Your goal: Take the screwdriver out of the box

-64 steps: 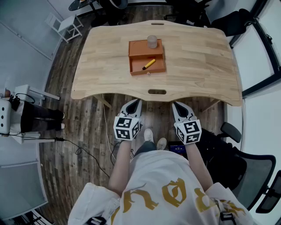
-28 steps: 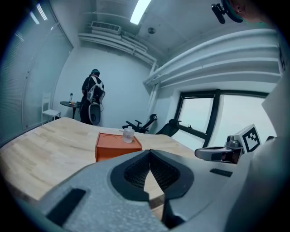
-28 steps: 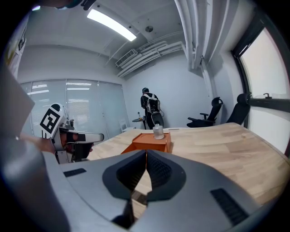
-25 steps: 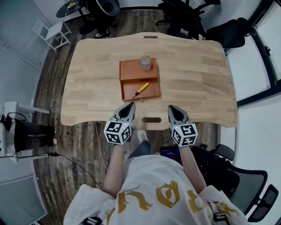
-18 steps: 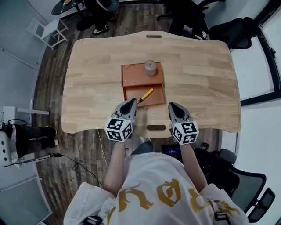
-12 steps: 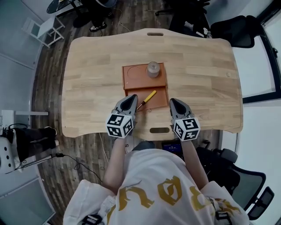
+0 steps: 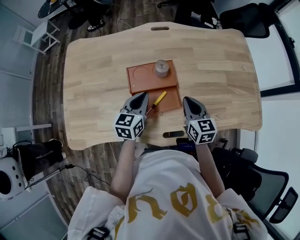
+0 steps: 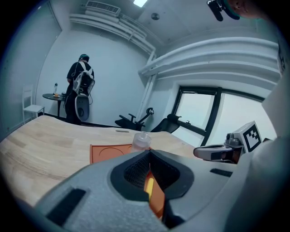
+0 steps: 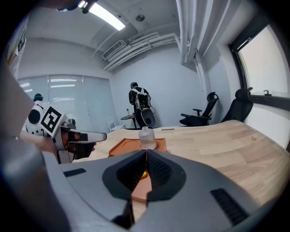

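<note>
Screwdriver (image 7: 158,99) diagonal; tip toward left gripper (image 7: 140,96)

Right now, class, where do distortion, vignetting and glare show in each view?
Head view: the fisheye bends the floorboards. Left gripper view: dark rounded corners, a ceiling panel glares. Right gripper view: dark corners too, a strip light blows out.

The box (image 7: 140,83) is flat, orange-brown and open on top. It lies flat on the wooden worktop (image 7: 93,70). The far half of the box has a round ring pressed into it. The near half is a shallow tray. The screwdriver (image 7: 158,99) lies in that near tray. It has a yellow handle and a thin dark shaft. It lies slanted, with the handle toward the middle of the box and the tip toward the box's near left side.
</note>
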The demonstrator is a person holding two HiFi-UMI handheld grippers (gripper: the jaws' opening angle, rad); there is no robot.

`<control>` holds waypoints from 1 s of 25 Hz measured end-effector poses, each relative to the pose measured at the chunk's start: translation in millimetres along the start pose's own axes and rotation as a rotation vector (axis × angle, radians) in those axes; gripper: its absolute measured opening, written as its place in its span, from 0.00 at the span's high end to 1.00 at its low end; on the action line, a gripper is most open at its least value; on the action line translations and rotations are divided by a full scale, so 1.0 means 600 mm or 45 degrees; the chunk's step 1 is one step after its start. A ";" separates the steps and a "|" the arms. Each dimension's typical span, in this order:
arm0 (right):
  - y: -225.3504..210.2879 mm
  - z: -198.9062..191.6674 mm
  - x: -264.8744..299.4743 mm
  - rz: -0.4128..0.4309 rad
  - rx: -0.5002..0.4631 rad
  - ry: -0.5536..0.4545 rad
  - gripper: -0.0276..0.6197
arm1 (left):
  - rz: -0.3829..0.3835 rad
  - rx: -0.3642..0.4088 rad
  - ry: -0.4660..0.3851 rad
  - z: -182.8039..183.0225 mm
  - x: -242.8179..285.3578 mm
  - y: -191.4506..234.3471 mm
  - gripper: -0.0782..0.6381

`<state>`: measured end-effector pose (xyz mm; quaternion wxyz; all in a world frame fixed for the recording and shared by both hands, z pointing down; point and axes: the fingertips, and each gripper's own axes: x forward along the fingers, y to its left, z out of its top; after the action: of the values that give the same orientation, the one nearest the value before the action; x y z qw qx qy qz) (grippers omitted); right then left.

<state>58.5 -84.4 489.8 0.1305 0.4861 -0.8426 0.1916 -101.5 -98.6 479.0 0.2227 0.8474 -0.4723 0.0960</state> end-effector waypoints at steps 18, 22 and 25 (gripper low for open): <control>-0.013 0.020 0.032 0.063 -0.016 -0.028 0.94 | 0.032 0.012 0.000 0.015 0.025 0.009 0.88; -0.018 0.001 0.037 0.072 -0.010 0.004 0.94 | 0.045 0.003 0.036 -0.005 0.030 0.010 0.88; -0.021 -0.005 0.046 0.077 -0.008 0.022 0.94 | 0.045 -0.008 0.053 -0.011 0.034 0.015 0.88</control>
<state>55.8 -110.0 506.2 0.1334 0.4584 -0.8564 0.1969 -98.0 -114.9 494.8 0.2335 0.8361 -0.4826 0.1161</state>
